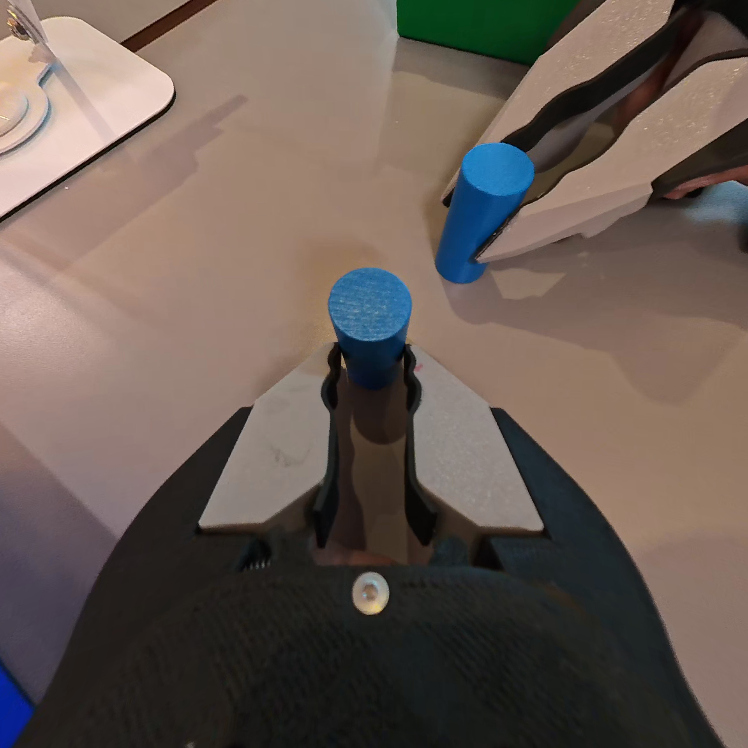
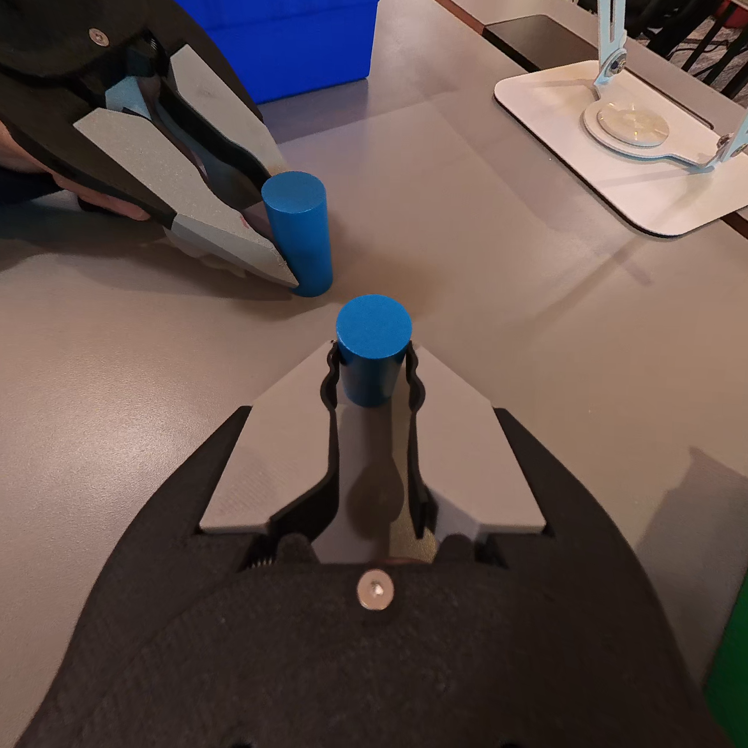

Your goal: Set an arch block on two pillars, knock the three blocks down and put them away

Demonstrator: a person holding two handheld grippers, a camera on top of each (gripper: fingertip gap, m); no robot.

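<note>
Two blue cylinder pillars stand upright on the grey table (image 1: pixel 243 202). My left gripper (image 1: pixel 370 352) is shut on one pillar (image 1: pixel 368 315), with both black pads pressed on its sides just below the top. The right wrist view shows this pillar (image 2: pixel 301 226) with its base on the table and the left gripper (image 2: pixel 283 232) around it. My right gripper (image 2: pixel 372 352) is shut on the other pillar (image 2: pixel 374 328). The left wrist view shows that pillar (image 1: pixel 485 190) between the right gripper's fingers (image 1: pixel 465 228). The pillars stand a short way apart. No arch block is in view.
A green box (image 1: pixel 477 24) stands behind the right gripper. A blue bin (image 2: pixel 291 40) stands behind the left gripper. A white stand base (image 2: pixel 627 170) with a light blue arm sits at the table's far side. It also shows in the left wrist view (image 1: pixel 81 101). One gripper's finger ends stand about 7 cm off the other's.
</note>
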